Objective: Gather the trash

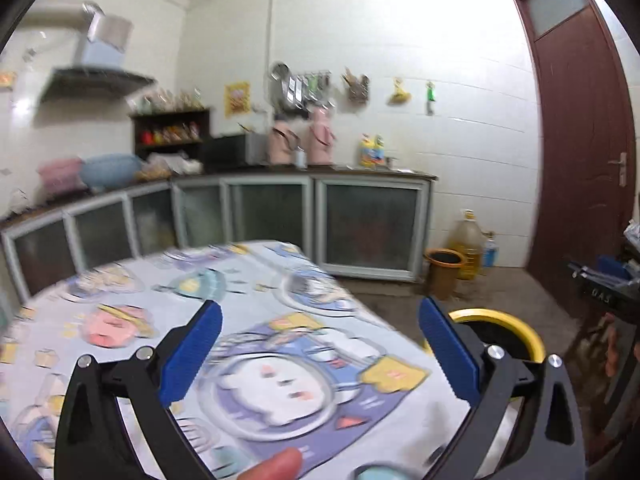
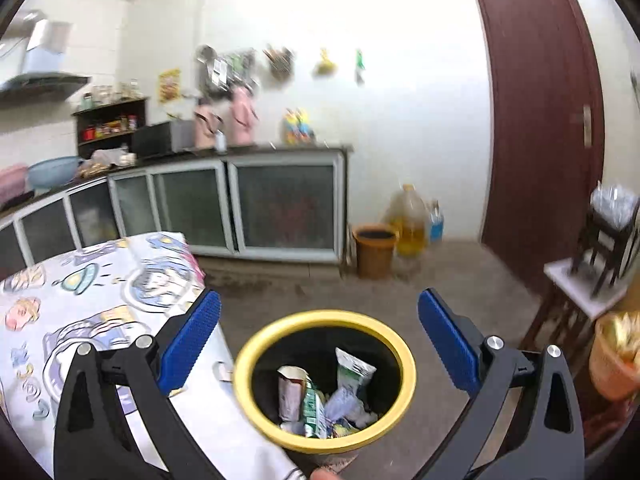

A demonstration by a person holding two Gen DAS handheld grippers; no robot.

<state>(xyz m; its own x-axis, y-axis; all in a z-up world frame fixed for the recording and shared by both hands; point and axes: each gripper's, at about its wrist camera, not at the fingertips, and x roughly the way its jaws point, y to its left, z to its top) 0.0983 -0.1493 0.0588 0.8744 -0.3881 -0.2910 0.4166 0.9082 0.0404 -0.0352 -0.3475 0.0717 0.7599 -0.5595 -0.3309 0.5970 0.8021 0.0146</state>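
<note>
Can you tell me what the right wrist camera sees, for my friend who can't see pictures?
A yellow-rimmed bin with cartons and wrappers inside sits below the open, empty right gripper. A table with a cartoon cloth stands to its left.

bins: 2 (image 2: pixel 324 380) (image 2: pixel 374 250) | pink flasks: 2 (image 2: pixel 206 124) (image 2: pixel 242 118) | basins: 2 (image 2: pixel 54 170) (image 2: pixel 12 182)
</note>
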